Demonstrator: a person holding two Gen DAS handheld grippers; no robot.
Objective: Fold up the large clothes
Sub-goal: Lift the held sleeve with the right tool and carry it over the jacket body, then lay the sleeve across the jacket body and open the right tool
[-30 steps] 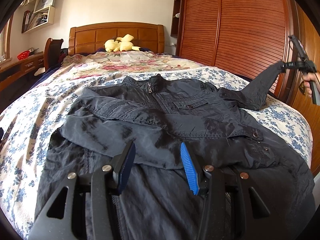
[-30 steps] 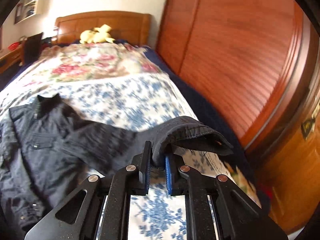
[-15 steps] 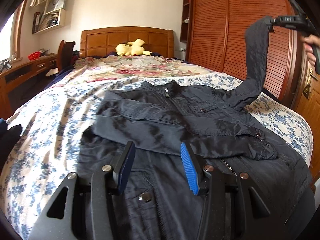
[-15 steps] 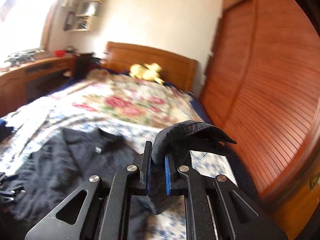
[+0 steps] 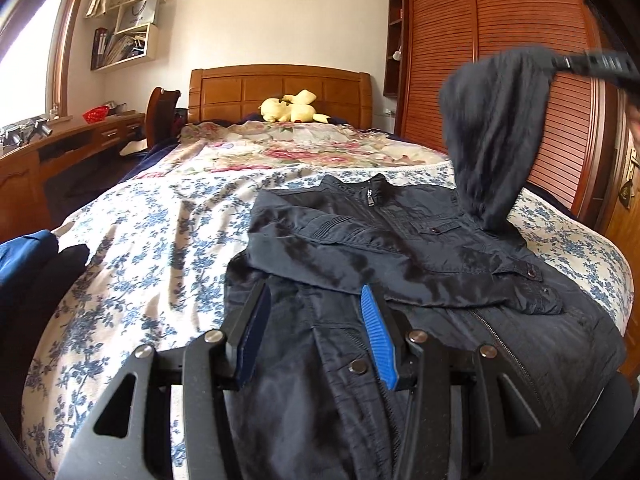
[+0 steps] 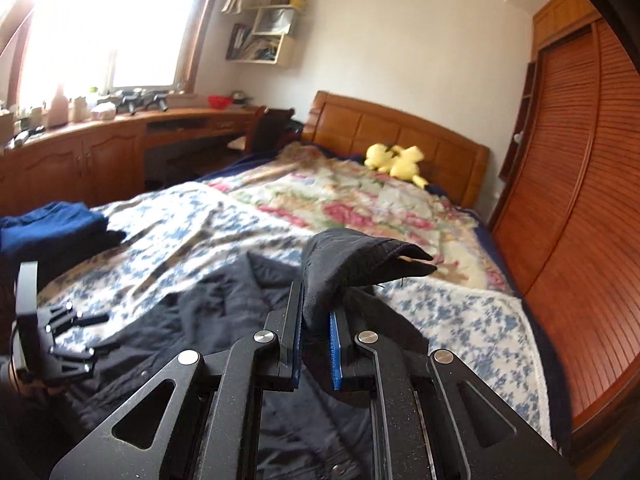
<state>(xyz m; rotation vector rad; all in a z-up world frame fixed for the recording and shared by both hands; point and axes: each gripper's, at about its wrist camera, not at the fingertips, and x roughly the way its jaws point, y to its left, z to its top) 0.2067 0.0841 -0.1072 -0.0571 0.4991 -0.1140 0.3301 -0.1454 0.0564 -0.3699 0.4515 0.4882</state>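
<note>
Dark jacket on the bed, one sleeve lifted in the air.

From the left wrist: the dark navy zip-front jacket (image 5: pixel 404 248) lies face up on the blue-flowered bedspread (image 5: pixel 152 240), collar toward the wooden headboard (image 5: pixel 280 88), one sleeve folded across its chest. The left gripper (image 5: pixel 316 312) hovers over the hem, jaws apart with nothing between them. At upper right the right gripper (image 5: pixel 556 64) holds the jacket's other sleeve (image 5: pixel 496 136) up, hanging blurred before the slatted wooden wardrobe (image 5: pixel 500 20). A yellow plush toy (image 5: pixel 290 110) lies by the headboard.

From the right wrist: the right gripper (image 6: pixel 314 320) is clamped on the sleeve cuff (image 6: pixel 352 264), which juts above its blue pads (image 6: pixel 334 356). The jacket body lies below, and the left gripper (image 6: pixel 92 336) sits at far left beside folded blue clothes (image 6: pixel 52 224).
</note>
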